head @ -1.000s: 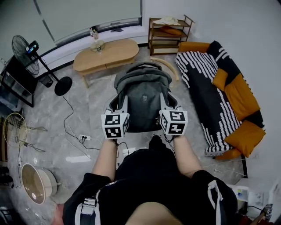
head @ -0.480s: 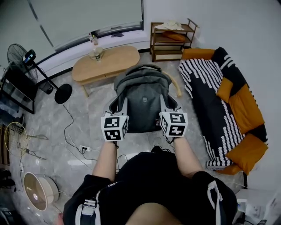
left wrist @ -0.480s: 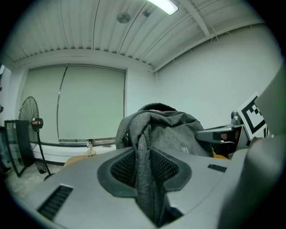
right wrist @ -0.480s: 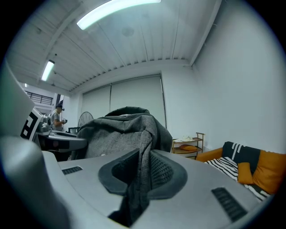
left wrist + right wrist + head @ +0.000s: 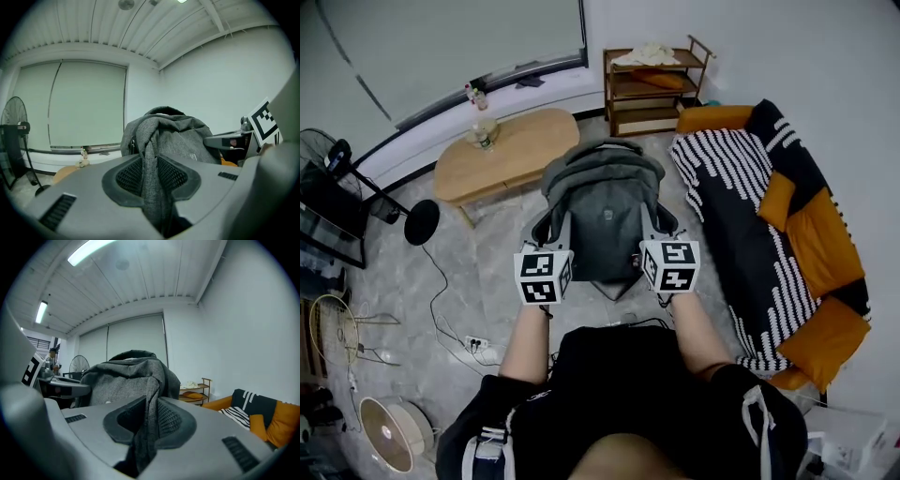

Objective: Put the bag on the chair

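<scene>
head view / bag: grey bag [image 5: 605,211] hangs in the air in front of me, between coffee table [image 5: 502,150] and sofa [image 5: 769,206]. It is not on any seat.
head view / hold: left gripper [image 5: 555,239] and right gripper [image 5: 654,234] are on its two near sides.
head view / chair: I can't pick one out; it may be hidden behind the bag.
head view / risk: lowering blind, I could miss the seat, or the bag could tip off the edge.
left gripper view / grip: jaws partly closed, pads pinching a narrow fold of bag cloth.
left gripper view / risk: it's a thin fold, so the bag's weight could drag the cloth out and drop that side.
right gripper view / grip: same here, clamped on a cloth fold.
right gripper view / risk: if one side lets go first, the bag swings, twists and slumps.
</scene>
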